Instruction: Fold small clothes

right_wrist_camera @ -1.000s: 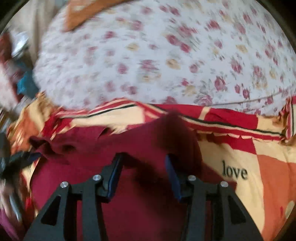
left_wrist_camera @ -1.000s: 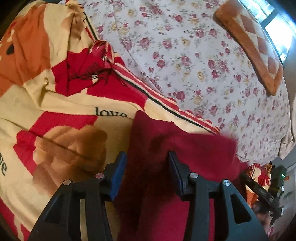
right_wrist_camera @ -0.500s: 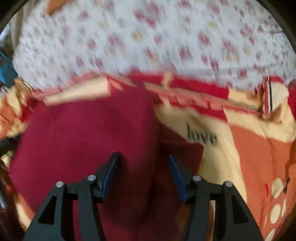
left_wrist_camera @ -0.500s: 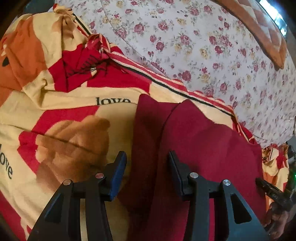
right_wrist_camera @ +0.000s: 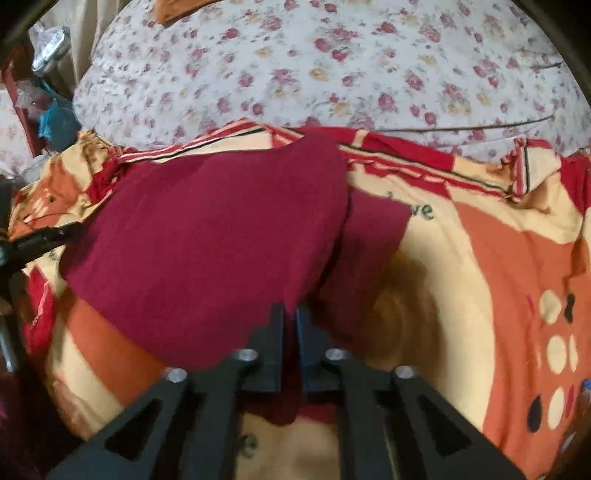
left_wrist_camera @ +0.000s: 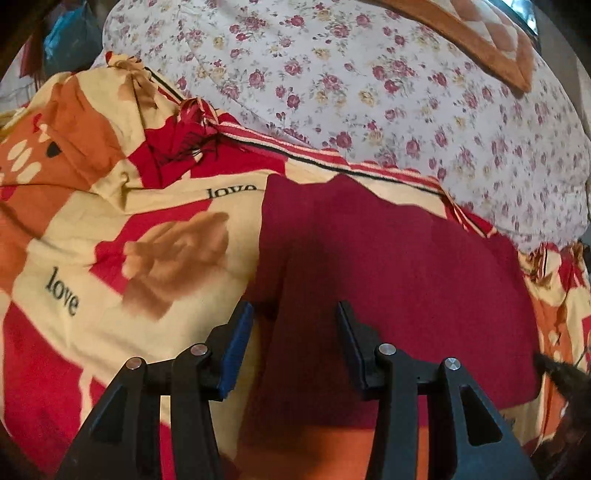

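Left gripper [left_wrist_camera: 293, 325] hovers with jaws spread apart over the maroon garment [left_wrist_camera: 388, 266], holding nothing, as it did half a second ago. Right gripper [right_wrist_camera: 290, 317], spread half a second ago, has now pinched together on the garment's near edge. It lies on the patterned blanket [left_wrist_camera: 110, 258].

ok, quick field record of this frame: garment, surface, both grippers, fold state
garment: dark red cloth, lying on the bed
surface: red/orange/cream "love" blanket, floral sheet behind it
left gripper: open, jaws apart over the cloth's left edge
right gripper: shut on the cloth's near edge
fold state: one layer lapped over another, lower layer showing at the right in the right wrist view
other: orange pillow at far edge
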